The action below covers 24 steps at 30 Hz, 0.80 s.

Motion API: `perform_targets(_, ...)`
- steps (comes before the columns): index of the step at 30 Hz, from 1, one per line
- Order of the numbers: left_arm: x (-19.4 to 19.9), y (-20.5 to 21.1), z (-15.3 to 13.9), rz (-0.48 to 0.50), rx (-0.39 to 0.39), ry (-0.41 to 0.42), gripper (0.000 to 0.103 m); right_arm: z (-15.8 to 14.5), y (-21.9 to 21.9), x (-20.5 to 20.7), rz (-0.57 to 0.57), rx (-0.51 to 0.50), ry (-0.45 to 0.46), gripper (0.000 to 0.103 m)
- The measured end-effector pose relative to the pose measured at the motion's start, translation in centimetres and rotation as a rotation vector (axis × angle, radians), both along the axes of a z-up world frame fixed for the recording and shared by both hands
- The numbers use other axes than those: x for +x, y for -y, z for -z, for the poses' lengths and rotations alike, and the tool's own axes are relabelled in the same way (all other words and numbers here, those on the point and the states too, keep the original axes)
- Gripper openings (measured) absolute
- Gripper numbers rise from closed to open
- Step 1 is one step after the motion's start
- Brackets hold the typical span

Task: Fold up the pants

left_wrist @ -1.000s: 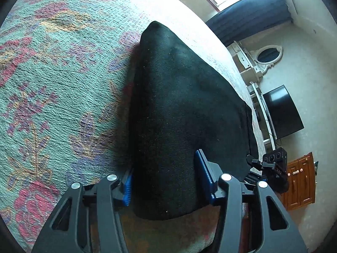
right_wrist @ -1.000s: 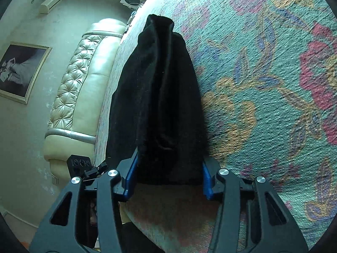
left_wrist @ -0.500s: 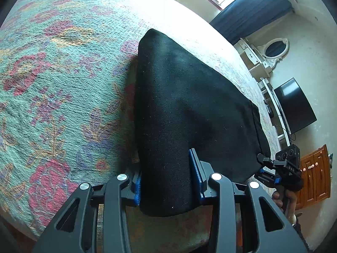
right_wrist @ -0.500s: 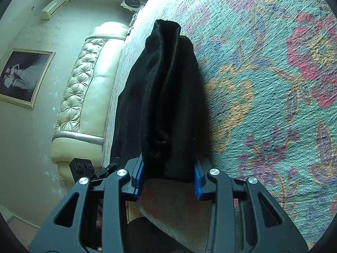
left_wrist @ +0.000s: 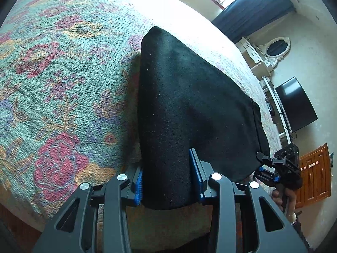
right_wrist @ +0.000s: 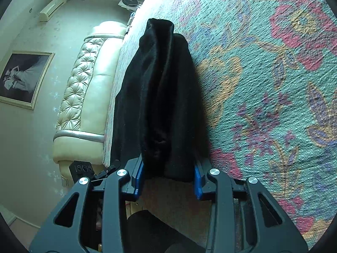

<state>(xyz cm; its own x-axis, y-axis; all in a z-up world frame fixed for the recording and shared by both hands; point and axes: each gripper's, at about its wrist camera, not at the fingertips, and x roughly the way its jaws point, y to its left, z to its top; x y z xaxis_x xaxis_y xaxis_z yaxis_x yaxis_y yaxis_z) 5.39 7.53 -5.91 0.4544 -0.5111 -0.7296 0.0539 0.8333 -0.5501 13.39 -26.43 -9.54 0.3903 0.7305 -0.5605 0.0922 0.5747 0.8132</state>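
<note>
Black pants (left_wrist: 189, 105) lie folded on a floral bedspread (left_wrist: 52, 84), near the bed's front edge. My left gripper (left_wrist: 166, 181) is shut on the near left corner of the pants, blue pads pressing the thick fabric. My right gripper (right_wrist: 167, 179) is shut on the near right corner of the pants (right_wrist: 162, 97), which bunch up in folds between its blue pads. The right gripper also shows in the left wrist view (left_wrist: 280, 166), at the pants' right edge.
The bedspread (right_wrist: 273, 84) stretches far beyond the pants. A cream tufted headboard (right_wrist: 84, 84) stands on the left in the right wrist view. A TV (left_wrist: 294, 105), a white dresser with a mirror (left_wrist: 276, 48) and a wooden cabinet (left_wrist: 316, 168) stand past the bed.
Both grippers have closed from wide open onto the near corners of the pants. The near edge of the pants has lifted slightly off the bedspread.
</note>
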Motion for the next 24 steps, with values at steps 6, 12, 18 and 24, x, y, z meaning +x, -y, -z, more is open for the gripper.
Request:
perform_targets(6,0.4,0.0,0.4,0.002,-0.001,0.001,0.038,0.4,0.0,0.2,-0.003,-0.001,-0.002,0.036)
perform_targets(12,0.9,0.5,0.8,-0.001,0.011,0.005,0.045,1.2,0.5,0.0,-0.002,0.017,-0.009,0.038)
perform_targets(18,1.5,0.4,1.9,-0.034,-0.057,-0.016,0.063,1.5,0.6,0.1,0.005,0.047,-0.017,0.043)
perform_targets(24,1.3,2.5,1.6,0.009,0.009,0.012,0.081,1.8,1.3,0.0,0.006,0.082,-0.021,0.045)
